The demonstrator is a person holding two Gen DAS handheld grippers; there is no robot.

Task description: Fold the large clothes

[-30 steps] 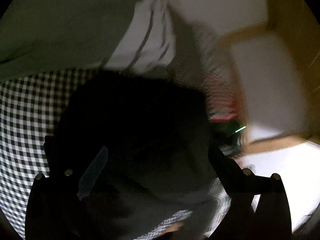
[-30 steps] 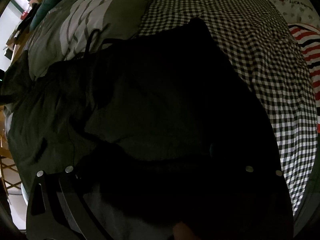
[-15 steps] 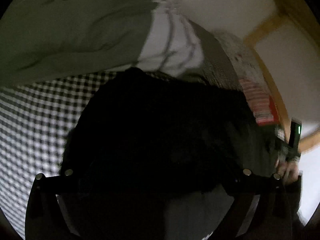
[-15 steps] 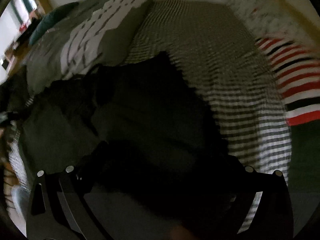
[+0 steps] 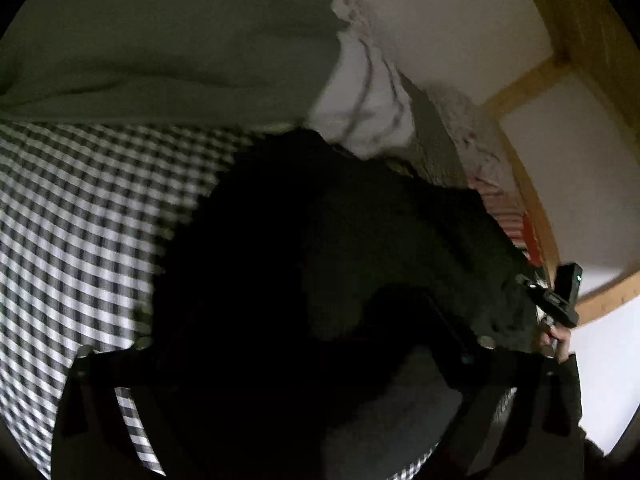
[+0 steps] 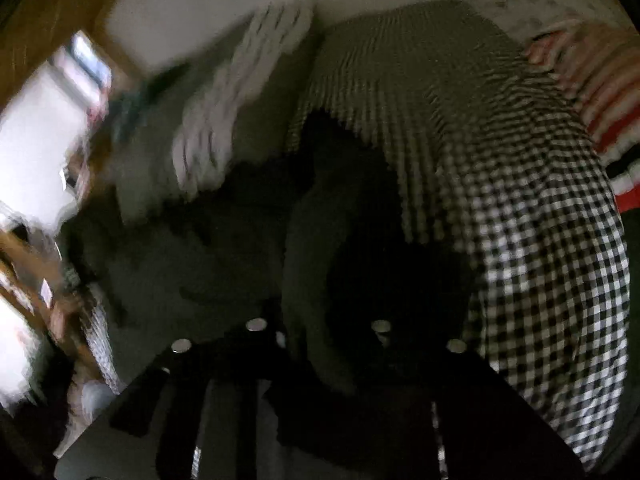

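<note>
Dark garment [image 5: 360,248] on checked sheet [image 5: 80,220]; right hand-held gripper [image 6: 318,332] clamped on it; left hand-held gripper's [image 5: 312,360] grip unclear

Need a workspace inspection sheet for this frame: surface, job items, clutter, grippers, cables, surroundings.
Surface: bed with black-and-white checked sheet, partly covered.
Job's things: dark garment bunched on the sheet, too dark to read folds.
Clutter: grey-green duvet, white striped pillow, red-striped fabric at the bed's edge.
Grippers: left gripper sits over the garment, jaws lost in shadow, state unclear. Right gripper has jaws close together with dark cloth between them, apparently gripping; right view is motion-blurred.
Cables: nothing seen.
Surroundings: white wall, wooden bed frame.
</note>
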